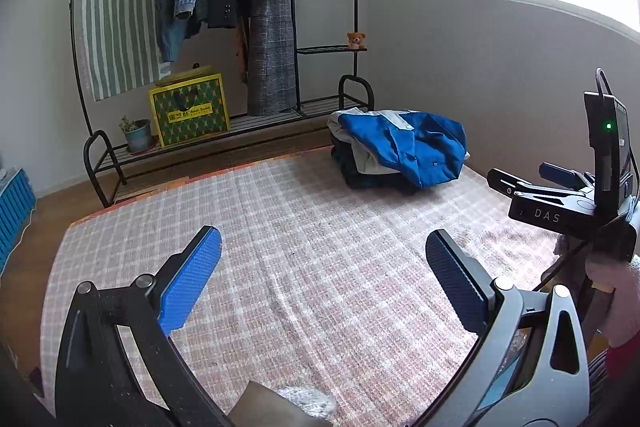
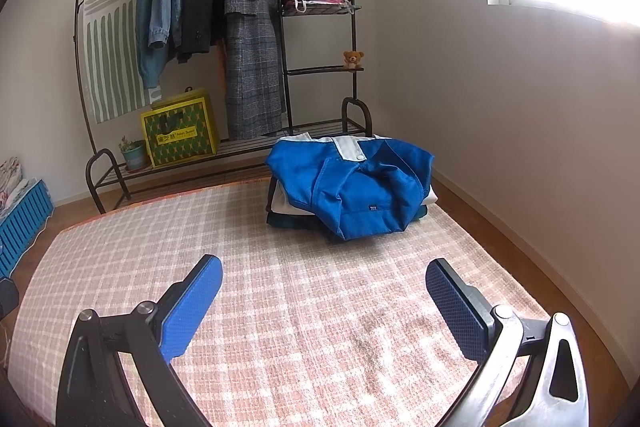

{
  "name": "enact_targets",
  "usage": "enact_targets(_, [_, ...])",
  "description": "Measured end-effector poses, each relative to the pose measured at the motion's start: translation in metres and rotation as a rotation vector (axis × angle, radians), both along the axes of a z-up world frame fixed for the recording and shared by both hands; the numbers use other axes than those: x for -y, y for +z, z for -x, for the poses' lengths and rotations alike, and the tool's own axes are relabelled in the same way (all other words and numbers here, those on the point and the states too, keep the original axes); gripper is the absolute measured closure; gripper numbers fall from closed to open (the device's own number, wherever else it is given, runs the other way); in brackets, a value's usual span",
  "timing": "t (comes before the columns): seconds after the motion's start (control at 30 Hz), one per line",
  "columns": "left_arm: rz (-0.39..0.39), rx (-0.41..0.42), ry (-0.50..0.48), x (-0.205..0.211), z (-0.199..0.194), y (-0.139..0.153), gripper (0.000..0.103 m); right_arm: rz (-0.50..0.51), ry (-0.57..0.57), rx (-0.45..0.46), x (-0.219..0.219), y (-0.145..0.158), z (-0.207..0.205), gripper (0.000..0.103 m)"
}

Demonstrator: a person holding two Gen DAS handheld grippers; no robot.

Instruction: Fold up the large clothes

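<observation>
Hovering over the checked rug [image 2: 320, 307], both sets of tongs are spread wide and carrying nothing: left tongs [image 1: 323, 279], right tongs [image 2: 324, 301]. The blue jacket [image 2: 352, 187] tops a pile of folded clothes [image 2: 280, 211] at the rug's far right corner, just in front of the clothes rack [image 2: 320, 139]. From the right tongs the pile sits ahead and slightly right; from the left tongs it lies further off to the right, so the right hand looks nearer. The jacket's long axis runs roughly across the view, collar toward the rack. Writing now: the yellow box [image 2: 180, 139] on the rack's bottom shelf carries "Asian Sweet" beside Chinese characters I can't make out, the right device shows "DAS" in the left view, and the jacket's small hem tag is too tiny to read.
</observation>
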State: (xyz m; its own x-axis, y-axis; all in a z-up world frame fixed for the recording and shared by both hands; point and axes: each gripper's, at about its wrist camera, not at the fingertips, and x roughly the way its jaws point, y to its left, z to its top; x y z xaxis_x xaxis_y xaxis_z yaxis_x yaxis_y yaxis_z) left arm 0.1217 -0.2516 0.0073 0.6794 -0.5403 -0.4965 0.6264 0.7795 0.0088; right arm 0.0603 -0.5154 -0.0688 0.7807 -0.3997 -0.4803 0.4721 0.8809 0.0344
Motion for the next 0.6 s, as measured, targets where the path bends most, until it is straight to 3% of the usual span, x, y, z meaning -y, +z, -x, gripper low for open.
enact_targets(0.6, [0.004, 0.046, 0.003, -0.009, -0.002, 0.002, 0.0, -0.018, 0.003, -0.01, 0.003, -0.002, -0.002, 0.0])
